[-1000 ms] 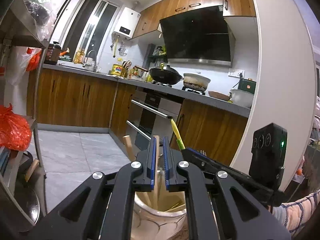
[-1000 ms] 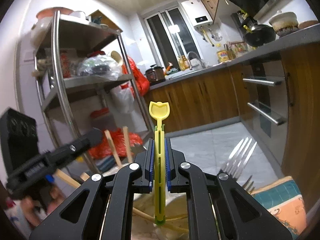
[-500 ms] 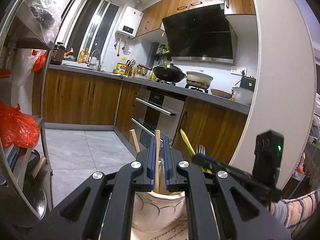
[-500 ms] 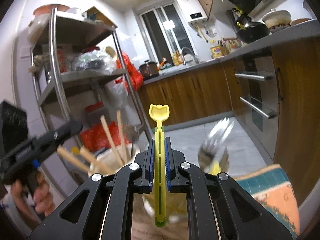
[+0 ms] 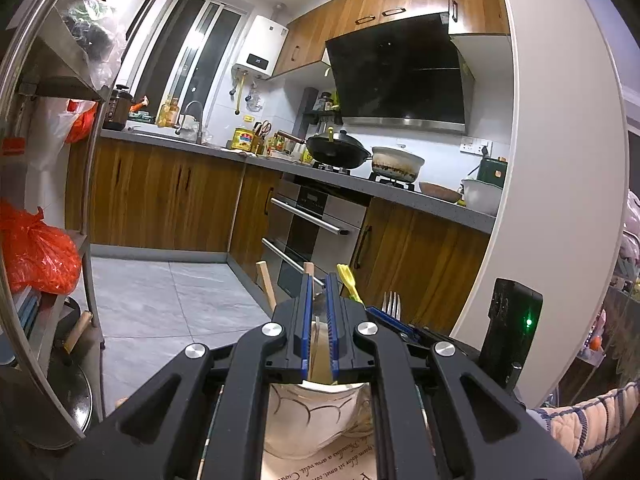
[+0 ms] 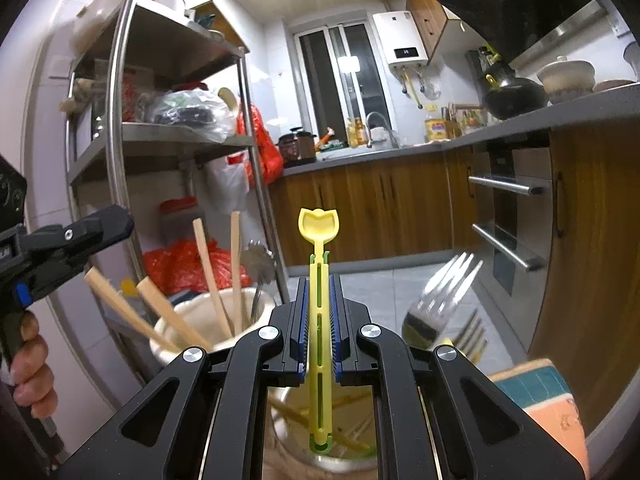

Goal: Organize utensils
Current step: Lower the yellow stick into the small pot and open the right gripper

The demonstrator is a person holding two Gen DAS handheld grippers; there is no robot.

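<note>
My right gripper point(image 6: 319, 312) is shut on a yellow plastic utensil point(image 6: 319, 264), held upright with its scoop end up and its lower end over a clear container point(image 6: 340, 440). A white ceramic holder point(image 6: 188, 332) to its left holds wooden chopsticks point(image 6: 210, 268). Blurred metal forks point(image 6: 440, 300) stand to the right. In the left wrist view my left gripper point(image 5: 316, 312) is narrowly open just above the white holder point(image 5: 316, 416), with a chopstick point(image 5: 266, 286) and a wooden stick between the pads. The yellow utensil point(image 5: 348, 282) and a fork point(image 5: 391, 306) show behind it.
A steel shelf rack point(image 6: 120, 140) with bags stands at the left. Wooden cabinets and an oven point(image 5: 308, 224) line the far side. A teal and orange cloth point(image 6: 548, 400) lies at the right. The left gripper point(image 6: 64, 248) and the hand show in the right wrist view.
My left gripper has risen and its jaws have parted slightly, off the wooden stick. My right gripper has shifted over the containers, still holding the yellow utensil; the forks look blurred with motion.
</note>
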